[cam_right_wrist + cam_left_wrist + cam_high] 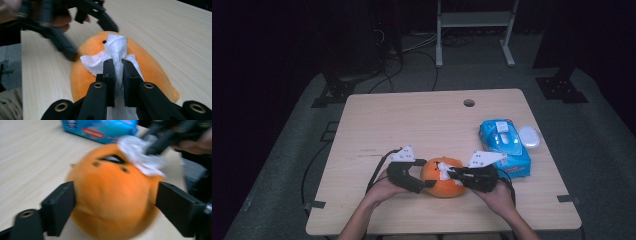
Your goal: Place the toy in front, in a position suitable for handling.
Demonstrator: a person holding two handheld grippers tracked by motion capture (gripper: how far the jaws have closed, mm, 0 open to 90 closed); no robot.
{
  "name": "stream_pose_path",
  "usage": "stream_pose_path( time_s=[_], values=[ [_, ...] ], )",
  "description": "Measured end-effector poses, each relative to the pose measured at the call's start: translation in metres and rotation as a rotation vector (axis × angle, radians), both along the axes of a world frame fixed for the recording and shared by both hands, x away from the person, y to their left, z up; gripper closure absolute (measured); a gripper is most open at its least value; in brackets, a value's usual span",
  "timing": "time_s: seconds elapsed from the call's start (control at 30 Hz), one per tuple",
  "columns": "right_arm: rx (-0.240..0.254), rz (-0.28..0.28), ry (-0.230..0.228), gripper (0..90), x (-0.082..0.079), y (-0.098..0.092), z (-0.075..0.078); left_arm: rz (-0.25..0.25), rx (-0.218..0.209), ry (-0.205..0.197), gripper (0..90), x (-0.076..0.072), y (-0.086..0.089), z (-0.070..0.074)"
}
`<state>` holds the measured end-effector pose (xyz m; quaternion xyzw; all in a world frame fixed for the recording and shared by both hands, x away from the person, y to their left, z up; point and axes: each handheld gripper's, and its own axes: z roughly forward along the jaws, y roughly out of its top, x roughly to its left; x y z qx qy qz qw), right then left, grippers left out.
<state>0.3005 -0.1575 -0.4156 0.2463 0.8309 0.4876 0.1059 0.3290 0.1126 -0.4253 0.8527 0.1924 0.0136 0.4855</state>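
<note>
High view is showing an orange toy (pixel 443 178) sitting near the front edge of the table (pixel 412 120), between the two grippers. The right gripper (pixel 455 174) is pinching a white tissue (pixel 445 173) and pressing it on the toy's top; in the right gripper view its jaws are standing nearly closed on the tissue (pixel 115 53), which is draping over the toy (pixel 147 67). The left gripper (pixel 428 183) is flanking the toy from the other side. In the left gripper view its jaws are standing open, one on each side of the toy (pixel 112 195); the near-side pad is sitting right at the surface, though blur is hiding whether it is touching, and the other is standing clear of it.

Judging by this, the wiping step is under way, with the left gripper not clamping the toy. The next move is probably calling for a firm hold on the toy, so that the tissue (pixel 140 155) can be rubbed across without the toy rolling.

A blue wipes pack (pixel 504 145) is lying just beyond the right hand, with a white lid (pixel 529 136) beside it. Its label (pixel 93 132) is carrying a red band, but the writing is too blurred to read.
</note>
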Motion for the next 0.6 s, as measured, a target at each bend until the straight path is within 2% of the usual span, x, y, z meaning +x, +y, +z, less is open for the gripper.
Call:
stream_pose_path(
  time_s=[0.03,0.07,0.13,0.2,0.3,0.37,0.43,0.5,0.6],
  values=[
    [0.003,-0.009,0.006,81.5,0.001,-0.001,0.000,0.002,0.019,-0.013,15.5,-0.001,-0.002,0.000],
    [0.004,-0.016,0.007,81.6,0.002,-0.002,0.000,0.013,0.043,-0.042,21.7,-0.002,-0.004,-0.001],
    [-0.002,-0.026,0.009,81.6,0.003,-0.002,0.000,0.024,0.041,-0.051,27.4,-0.002,-0.006,-0.003],
    [-0.007,-0.034,-0.010,81.5,0.000,0.000,0.002,0.029,0.042,-0.063,30.6,-0.002,-0.006,-0.004],
    [0.019,0.008,-0.024,81.5,-0.008,0.007,0.007,0.022,0.032,-0.077,30.6,-0.004,-0.008,-0.004],
    [0.015,0.043,-0.034,81.5,-0.012,0.017,0.008,0.009,0.057,-0.098,30.7,-0.005,-0.011,-0.003],
    [-0.026,0.055,-0.059,81.5,-0.015,0.025,0.008,0.009,0.070,-0.103,30.8,-0.006,-0.011,-0.004],
    [-0.032,0.046,-0.057,81.6,-0.013,0.022,0.008,0.012,0.063,-0.097,31.0,-0.005,-0.009,-0.006],
    [-0.051,-0.018,-0.062,81.6,-0.004,0.007,0.007,0.023,0.043,-0.079,30.6,-0.003,-0.006,-0.008]
  ],
)
